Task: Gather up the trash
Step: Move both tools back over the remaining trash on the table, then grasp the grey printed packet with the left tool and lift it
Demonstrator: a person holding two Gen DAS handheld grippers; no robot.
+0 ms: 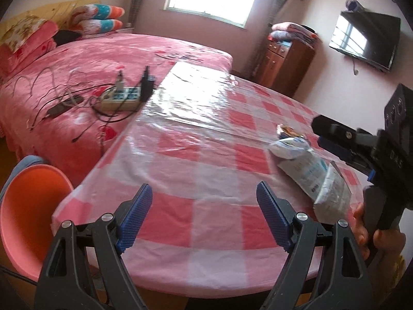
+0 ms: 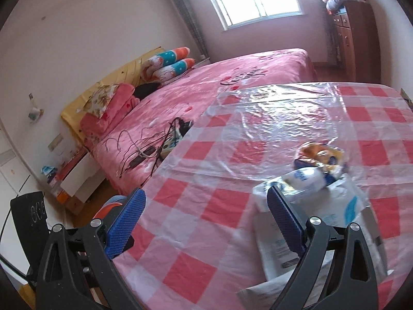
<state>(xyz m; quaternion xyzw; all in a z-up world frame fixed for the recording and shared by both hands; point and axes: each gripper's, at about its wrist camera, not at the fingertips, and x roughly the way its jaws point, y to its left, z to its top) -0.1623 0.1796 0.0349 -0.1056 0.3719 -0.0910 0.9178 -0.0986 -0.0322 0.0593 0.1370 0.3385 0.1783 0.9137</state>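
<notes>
Pink-and-white checked plastic tablecloth (image 1: 206, 186) covered the table, clear film over its far half. Trash sat in one cluster at the right of the left wrist frame: white-and-blue crumpled paper packaging (image 1: 307, 165) lying flat, an orange-printed snack wrapper (image 1: 287, 130) just behind it. Left gripper (image 1: 204, 217) at bottom centre, blue-padded jaws spread wide, nothing between them, only bare cloth. Right gripper (image 2: 206, 219) also stood wide and empty in its own view; its right pad overlapped the white packaging (image 2: 309, 201) in frame, contact unclear. Orange plastic chair (image 1: 28, 211) lower left, pink bed (image 1: 77, 82) behind.
</notes>
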